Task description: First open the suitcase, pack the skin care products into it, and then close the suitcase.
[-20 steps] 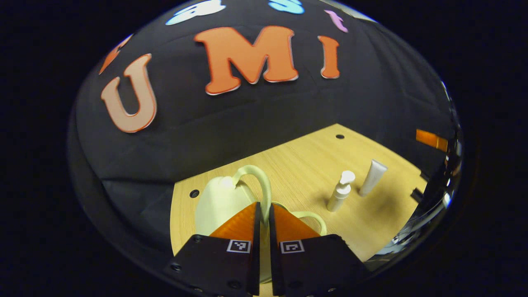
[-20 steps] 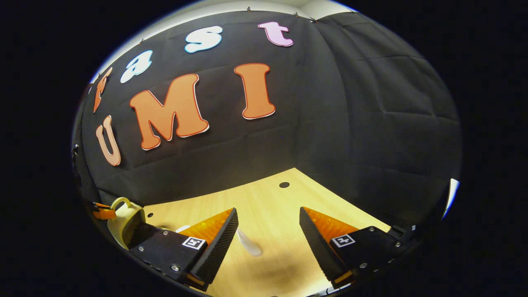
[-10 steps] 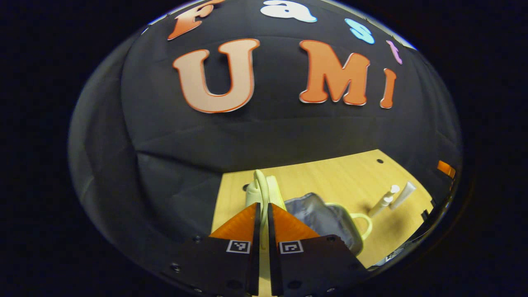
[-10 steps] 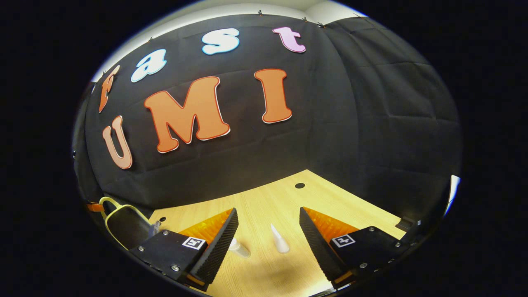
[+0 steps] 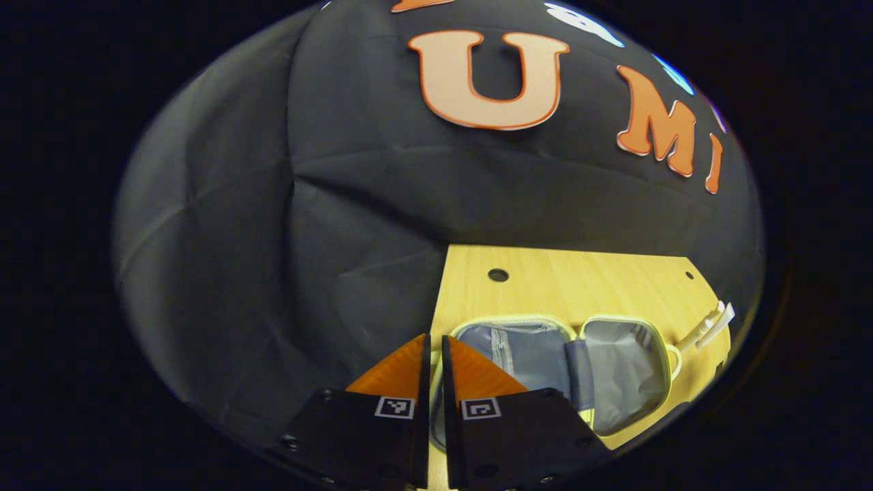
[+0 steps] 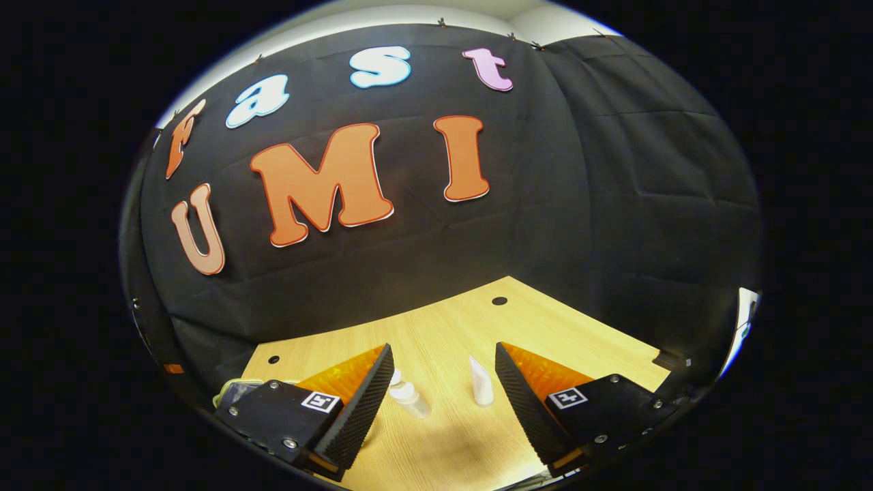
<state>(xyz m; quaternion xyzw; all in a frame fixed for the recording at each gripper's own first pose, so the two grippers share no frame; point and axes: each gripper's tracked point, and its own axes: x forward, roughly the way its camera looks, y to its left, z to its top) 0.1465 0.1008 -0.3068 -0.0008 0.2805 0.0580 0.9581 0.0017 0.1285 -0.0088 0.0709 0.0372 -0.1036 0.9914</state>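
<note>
The left claw [image 5: 431, 361] covers the near edge of the open suitcase [image 5: 545, 354], so what its nearly closed fingers pinch cannot be told. Past the suitcase's handle, two white products [image 5: 713, 324] are too small to tell apart. In the right gripper view, the suitcase is a sliver behind the claw body.

No legible text, brand, number or label is found on the suitcase [image 5: 617, 372], the pump bottle [image 6: 410, 399] or the tube [image 6: 481, 389]. Small square black-and-white coded markers are noted on the left gripper [image 5: 431, 354] and the right gripper [image 6: 443, 385]; no characters can be read from them.
</note>
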